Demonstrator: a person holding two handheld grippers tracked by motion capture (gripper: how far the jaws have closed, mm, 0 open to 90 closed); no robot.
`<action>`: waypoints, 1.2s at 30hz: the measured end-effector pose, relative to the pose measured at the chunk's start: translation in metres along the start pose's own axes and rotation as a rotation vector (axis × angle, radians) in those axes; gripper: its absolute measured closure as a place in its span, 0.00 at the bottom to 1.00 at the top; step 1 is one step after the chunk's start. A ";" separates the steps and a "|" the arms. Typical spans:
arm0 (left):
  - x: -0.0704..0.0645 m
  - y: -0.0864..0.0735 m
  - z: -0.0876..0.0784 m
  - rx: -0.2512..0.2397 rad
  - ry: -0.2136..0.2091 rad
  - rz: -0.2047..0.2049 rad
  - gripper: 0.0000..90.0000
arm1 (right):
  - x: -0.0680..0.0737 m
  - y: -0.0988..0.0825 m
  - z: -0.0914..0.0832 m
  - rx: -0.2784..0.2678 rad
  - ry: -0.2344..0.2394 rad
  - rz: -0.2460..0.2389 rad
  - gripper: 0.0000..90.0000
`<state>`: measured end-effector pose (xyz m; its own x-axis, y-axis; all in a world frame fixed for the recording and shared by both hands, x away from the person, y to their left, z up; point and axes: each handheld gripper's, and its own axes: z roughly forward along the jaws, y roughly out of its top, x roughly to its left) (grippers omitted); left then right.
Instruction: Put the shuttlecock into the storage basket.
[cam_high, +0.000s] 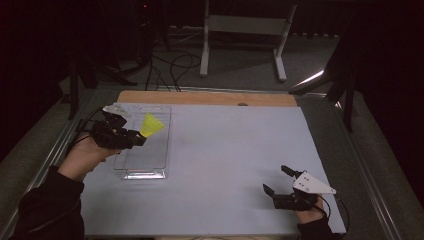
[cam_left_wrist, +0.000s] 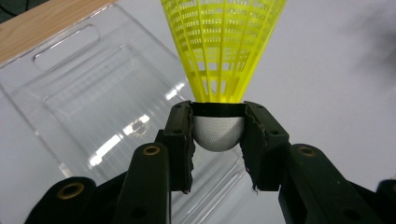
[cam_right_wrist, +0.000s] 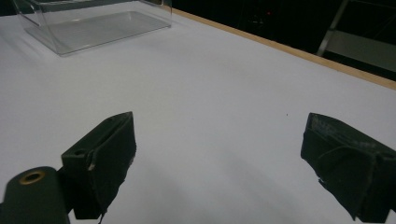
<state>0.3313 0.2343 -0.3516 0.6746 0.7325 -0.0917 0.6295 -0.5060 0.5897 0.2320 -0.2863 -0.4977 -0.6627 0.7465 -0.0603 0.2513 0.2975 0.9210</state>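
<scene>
A white mat (cam_high: 215, 165) covers the table. At its ten o'clock sits a clear plastic tray (cam_high: 150, 155); no writing is legible anywhere. Above the tray, the left gripper (cam_left_wrist: 218, 133) clamps the white cork of a yellow shuttlecock (cam_left_wrist: 222, 51). At five o'clock, the right gripper (cam_high: 278, 182) rests with jaws spread wide, holding nothing.

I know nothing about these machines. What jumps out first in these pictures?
The bright yellow shuttlecock, held by its white rounded base in the left tool above a clear plastic tray at the table's left. The right tool rests open at the near right of the white table, holding nothing.
</scene>
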 end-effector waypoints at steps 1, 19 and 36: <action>0.001 -0.001 0.000 -0.001 0.002 0.000 0.73 | 0.000 0.000 0.000 0.001 0.002 -0.002 0.11; 0.017 -0.023 -0.010 -0.008 0.027 -0.066 0.73 | 0.001 0.000 0.001 0.004 0.005 -0.003 0.11; 0.021 -0.038 -0.006 -0.012 0.030 -0.098 0.73 | 0.001 0.000 0.001 0.006 0.008 -0.002 0.11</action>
<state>0.3193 0.2720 -0.3711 0.5977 0.7918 -0.1255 0.6874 -0.4256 0.5884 0.2323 -0.2847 -0.4983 -0.6687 0.7412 -0.0591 0.2544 0.3028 0.9185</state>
